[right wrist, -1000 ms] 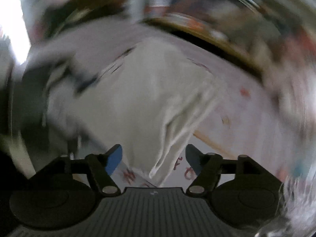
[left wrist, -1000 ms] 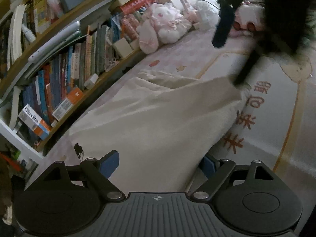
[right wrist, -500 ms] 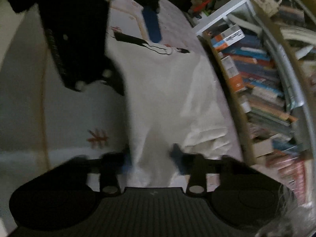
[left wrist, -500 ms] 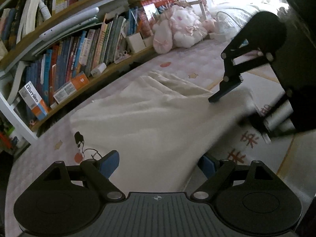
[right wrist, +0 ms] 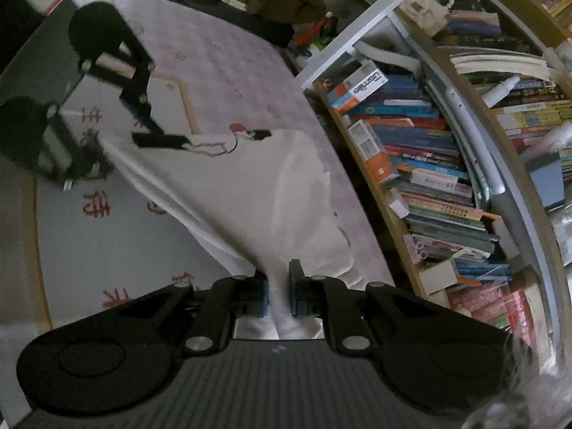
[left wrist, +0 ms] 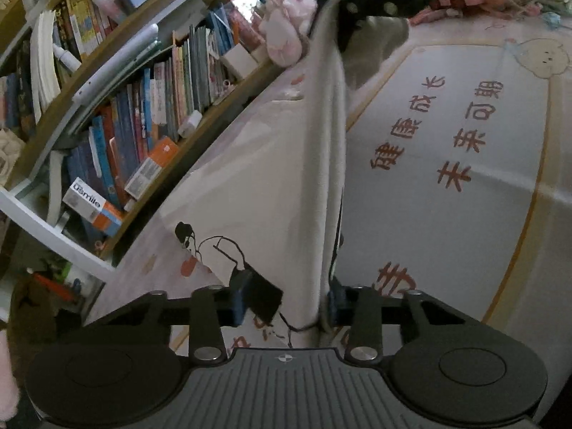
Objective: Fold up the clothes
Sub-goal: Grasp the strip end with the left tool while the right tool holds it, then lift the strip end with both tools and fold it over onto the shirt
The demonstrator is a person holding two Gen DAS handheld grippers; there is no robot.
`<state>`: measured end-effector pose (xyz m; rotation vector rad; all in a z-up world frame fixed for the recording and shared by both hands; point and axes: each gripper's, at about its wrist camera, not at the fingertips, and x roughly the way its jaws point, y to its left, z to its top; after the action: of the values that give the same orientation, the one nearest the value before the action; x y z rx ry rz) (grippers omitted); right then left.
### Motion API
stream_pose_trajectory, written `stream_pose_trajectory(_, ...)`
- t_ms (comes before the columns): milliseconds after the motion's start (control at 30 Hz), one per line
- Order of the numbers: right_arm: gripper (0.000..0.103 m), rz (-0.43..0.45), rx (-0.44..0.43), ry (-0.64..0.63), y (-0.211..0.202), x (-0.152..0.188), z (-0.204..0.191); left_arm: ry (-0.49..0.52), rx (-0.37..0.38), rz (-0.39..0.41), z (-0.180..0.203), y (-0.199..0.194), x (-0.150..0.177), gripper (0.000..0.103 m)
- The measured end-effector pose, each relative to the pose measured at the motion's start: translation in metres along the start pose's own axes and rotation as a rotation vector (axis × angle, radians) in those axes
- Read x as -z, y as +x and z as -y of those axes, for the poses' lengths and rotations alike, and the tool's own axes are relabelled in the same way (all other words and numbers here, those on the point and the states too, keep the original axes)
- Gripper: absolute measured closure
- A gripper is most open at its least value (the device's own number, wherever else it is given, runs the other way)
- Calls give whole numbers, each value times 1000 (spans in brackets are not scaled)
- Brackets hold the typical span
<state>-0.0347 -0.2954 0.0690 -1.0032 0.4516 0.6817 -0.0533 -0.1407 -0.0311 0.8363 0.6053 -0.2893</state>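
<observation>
A cream garment (left wrist: 271, 164) with a black line print lies on the play mat, one edge pulled up into a taut ridge between my two grippers. My left gripper (left wrist: 286, 302) has a bunch of that edge between its fingers, and its jaws are closing on it. From the right wrist view the left gripper (right wrist: 118, 153) sits at the garment's (right wrist: 232, 196) far corner. My right gripper (right wrist: 278, 293) pinches the near end of the cloth, jaws almost together and still closing. It shows in the left wrist view as the dark right gripper (left wrist: 343, 10) at the top.
A long bookshelf (left wrist: 143, 114) packed with books runs along one side of the mat, with a pink plush toy (left wrist: 286, 32) at its far end. The pale mat (left wrist: 447, 214) with red characters spreads on the other side. Toys lie at the mat's far edge (left wrist: 464, 0).
Both grippers stood open over the flat garment. Both have since closed on its edge, which now rises as a stretched ridge. The right gripper rolled and came down to the cloth.
</observation>
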Motion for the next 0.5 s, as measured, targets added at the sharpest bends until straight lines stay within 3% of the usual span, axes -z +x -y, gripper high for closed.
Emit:
stream_pose_trajectory(167, 92, -40, -32, -23, 5, 10, -14, 70, 50, 4, 2, 1, 0, 95)
stream_pose_trajectory(333, 85, -85, -71, -19, 11, 25, -26, 123, 117, 21, -1, -3, -1, 98)
stream_pose_trajectory(500, 94, -103, -137, 3, 6, 29, -31, 155, 182, 29, -11, -9, -7, 98)
